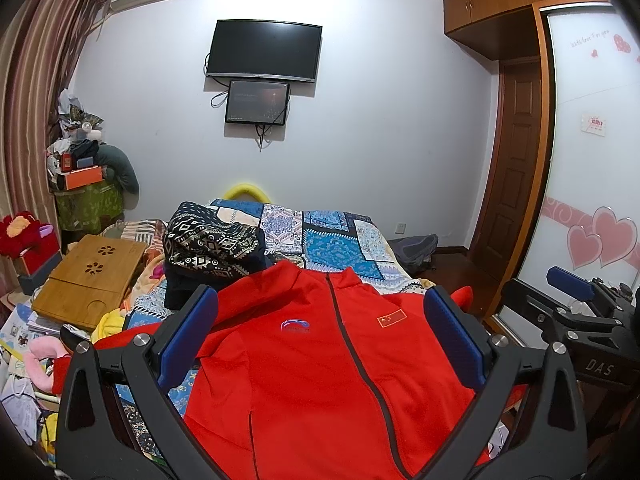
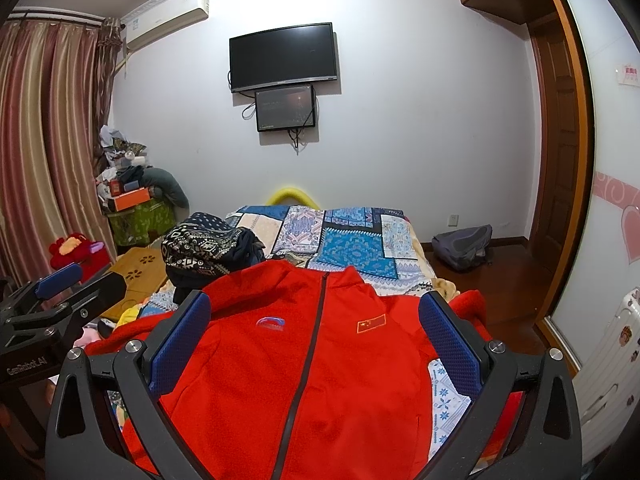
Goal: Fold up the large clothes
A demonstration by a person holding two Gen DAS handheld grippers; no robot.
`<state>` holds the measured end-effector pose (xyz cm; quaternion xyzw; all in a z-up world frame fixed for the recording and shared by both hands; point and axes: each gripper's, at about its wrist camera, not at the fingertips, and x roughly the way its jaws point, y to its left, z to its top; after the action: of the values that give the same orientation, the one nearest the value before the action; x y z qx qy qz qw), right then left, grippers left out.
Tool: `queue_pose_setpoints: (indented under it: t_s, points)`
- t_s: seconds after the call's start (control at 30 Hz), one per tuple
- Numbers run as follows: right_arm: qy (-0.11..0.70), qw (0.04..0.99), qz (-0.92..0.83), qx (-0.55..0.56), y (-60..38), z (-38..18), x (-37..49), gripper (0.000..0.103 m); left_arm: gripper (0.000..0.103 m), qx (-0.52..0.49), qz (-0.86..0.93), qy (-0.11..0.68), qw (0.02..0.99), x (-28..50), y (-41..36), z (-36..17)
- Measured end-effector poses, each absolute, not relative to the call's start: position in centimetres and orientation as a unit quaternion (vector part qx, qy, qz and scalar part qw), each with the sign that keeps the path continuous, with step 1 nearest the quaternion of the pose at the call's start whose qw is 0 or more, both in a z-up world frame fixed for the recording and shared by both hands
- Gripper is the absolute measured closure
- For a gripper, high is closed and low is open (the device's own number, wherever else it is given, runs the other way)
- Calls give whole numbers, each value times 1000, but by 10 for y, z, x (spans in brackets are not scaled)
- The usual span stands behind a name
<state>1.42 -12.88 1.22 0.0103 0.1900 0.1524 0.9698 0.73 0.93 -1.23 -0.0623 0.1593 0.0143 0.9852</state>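
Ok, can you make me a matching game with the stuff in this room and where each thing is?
Things:
1. red jacket
2. TV
3. wooden tray
4. backpack

Places:
A. on the floor near the door
B. spread flat on the bed, zipped up
C. up on the wall
D. at the left side of the bed

Pairs: 1-B, 2-C, 3-D, 4-A
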Motion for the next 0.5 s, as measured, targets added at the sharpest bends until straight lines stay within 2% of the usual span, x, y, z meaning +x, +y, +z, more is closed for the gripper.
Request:
queue_pose_setpoints:
  t_s: [0.5]
  points:
    - [213,965,149,6,-125,2,33,0,0,-80,35,174,981,27,32,-22]
